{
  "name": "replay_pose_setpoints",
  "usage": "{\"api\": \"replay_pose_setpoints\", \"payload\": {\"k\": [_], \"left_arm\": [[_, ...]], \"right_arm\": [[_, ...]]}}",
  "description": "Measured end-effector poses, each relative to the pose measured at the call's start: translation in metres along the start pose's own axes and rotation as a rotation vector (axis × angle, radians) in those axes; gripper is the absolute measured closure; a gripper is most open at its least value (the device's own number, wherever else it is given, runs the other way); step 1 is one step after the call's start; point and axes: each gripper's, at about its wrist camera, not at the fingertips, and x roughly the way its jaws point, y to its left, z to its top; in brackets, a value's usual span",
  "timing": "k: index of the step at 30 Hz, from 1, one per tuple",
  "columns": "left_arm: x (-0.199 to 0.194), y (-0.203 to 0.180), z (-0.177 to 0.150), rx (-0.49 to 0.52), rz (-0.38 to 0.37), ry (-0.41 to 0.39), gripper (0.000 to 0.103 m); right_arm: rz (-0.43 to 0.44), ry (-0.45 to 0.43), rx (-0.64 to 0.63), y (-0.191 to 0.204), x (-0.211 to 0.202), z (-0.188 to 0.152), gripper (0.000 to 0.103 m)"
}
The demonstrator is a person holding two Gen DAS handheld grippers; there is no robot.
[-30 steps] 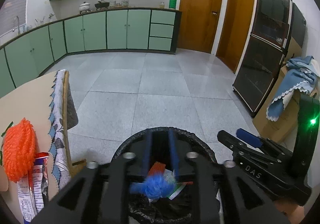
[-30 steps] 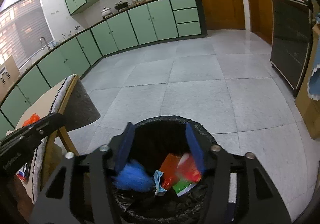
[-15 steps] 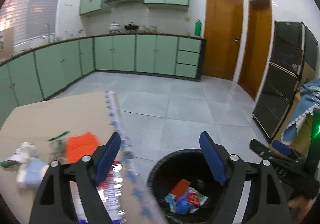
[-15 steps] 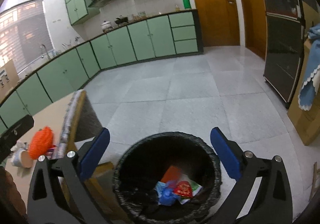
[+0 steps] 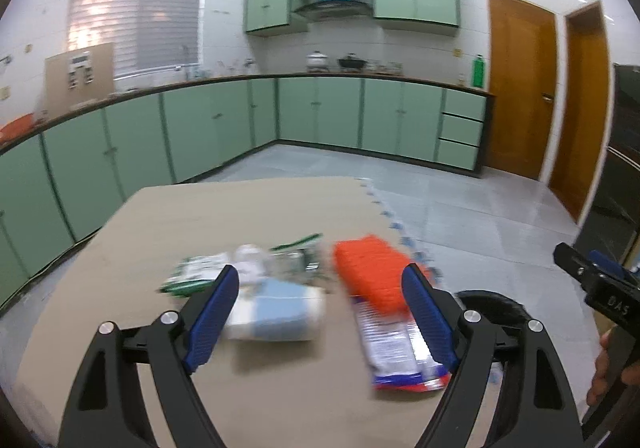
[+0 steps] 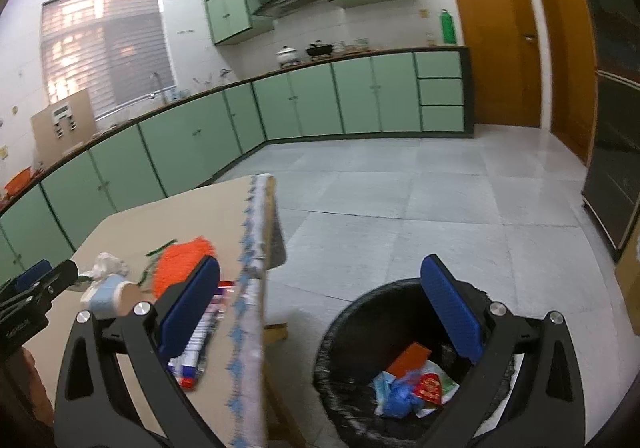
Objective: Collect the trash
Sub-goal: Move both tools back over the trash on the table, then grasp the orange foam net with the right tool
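My left gripper [image 5: 320,312] is open and empty above the table [image 5: 240,208], facing a pile of trash: a light blue paper cup on its side [image 5: 276,314], an orange mesh scrubber [image 5: 370,268], a red-white-blue wrapper [image 5: 400,348], a green-white packet [image 5: 196,272] and crumpled white paper [image 5: 250,260]. My right gripper [image 6: 320,312] is open and empty, straddling the table edge and the black bin [image 6: 352,328], which holds red, blue and white scraps [image 6: 412,380]. The bin rim [image 5: 488,298] shows right of the table in the left wrist view.
Green cabinets [image 5: 200,128] line the far walls. Two wooden doors [image 5: 520,88] stand at the right, and a dark cabinet [image 6: 616,152] beyond them. The tablecloth's blue-trimmed edge [image 6: 252,268] hangs between table and bin. Grey tiled floor [image 6: 440,188] lies beyond the bin.
Both grippers have opened and risen from the bin. The blue scrap and a red scrap now lie in the bin. My left gripper has swung left over the table.
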Motion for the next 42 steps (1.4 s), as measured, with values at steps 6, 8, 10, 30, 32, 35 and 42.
{"api": "replay_pose_setpoints", "payload": {"k": [6,8,10,30,32,35,42], "left_arm": [[-0.001,0.037,-0.005,-0.019,0.076,-0.007,0.021],[-0.001,0.048,-0.007,-0.029,0.095,-0.008,0.021],[0.002,0.055,-0.006,-0.038,0.111,-0.009,0.021],[0.032,0.093,-0.01,-0.088,0.154,0.035,0.021],[0.035,0.092,-0.011,-0.09,0.151,0.042,0.021],[0.037,0.091,-0.011,-0.088,0.145,0.048,0.021],[0.048,0.088,-0.009,-0.096,0.125,0.067,0.021]], "right_arm": [[0.042,0.001,-0.047,0.041,0.01,0.001,0.005],[0.06,0.004,-0.07,0.055,0.016,0.001,0.005],[0.084,0.014,-0.088,0.068,0.023,0.002,0.006],[0.151,0.179,-0.18,0.132,0.099,-0.003,0.018],[0.152,0.196,-0.182,0.133,0.103,-0.007,0.019],[0.155,0.222,-0.191,0.137,0.107,-0.011,0.022],[0.194,0.277,-0.186,0.142,0.116,-0.018,0.042]]}}
